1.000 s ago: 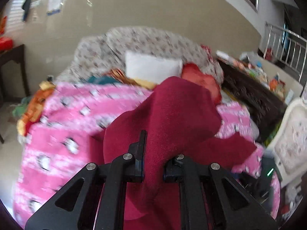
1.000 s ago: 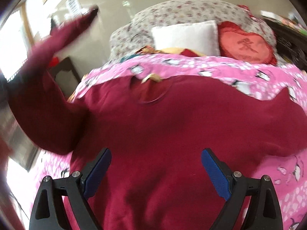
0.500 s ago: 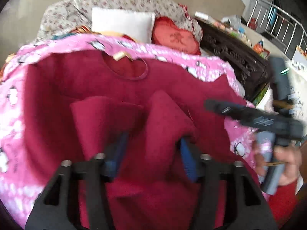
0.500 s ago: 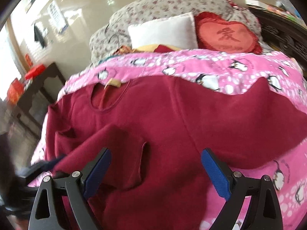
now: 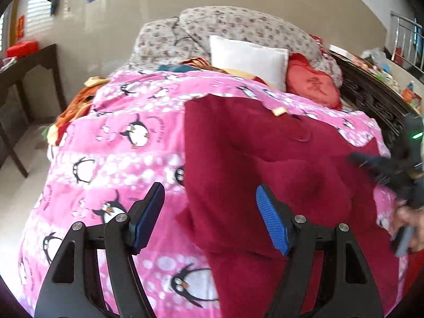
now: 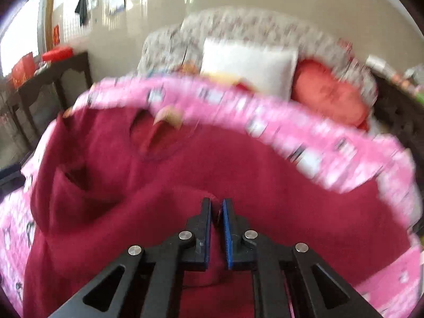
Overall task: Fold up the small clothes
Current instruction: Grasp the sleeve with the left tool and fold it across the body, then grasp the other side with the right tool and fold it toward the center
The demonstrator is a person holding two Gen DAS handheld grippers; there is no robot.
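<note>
A: Left wrist view first. Where is the garment?

B: The dark red sweater lies spread on the pink penguin blanket, which covers the bed. Its near left part is folded inward, so a straight edge runs down the blanket. The neckline points toward the white pillow at the far end of the blanket.

A: And the tool?

B: The left gripper has its jaws apart; they have just been opening. The sweater's folded edge sits in the gap between them, but neither blue pad presses on it. The left finger is over bare blanket, the right finger over the red cloth.

A: Anything else there?

B: At the right edge of the blanket, a hand holds the right gripper, blurred, its tip over the sweater. A red heart cushion leans just right of the pillow.

A: Now the right wrist view.

B: It is blurred. The sweater fills the near half of the blanket, neckline toward the pillow. The right gripper has its jaws together, having just closed, with a small pinch of red cloth between the blue pads. A dark side table stands to the left of the blanket.
</note>
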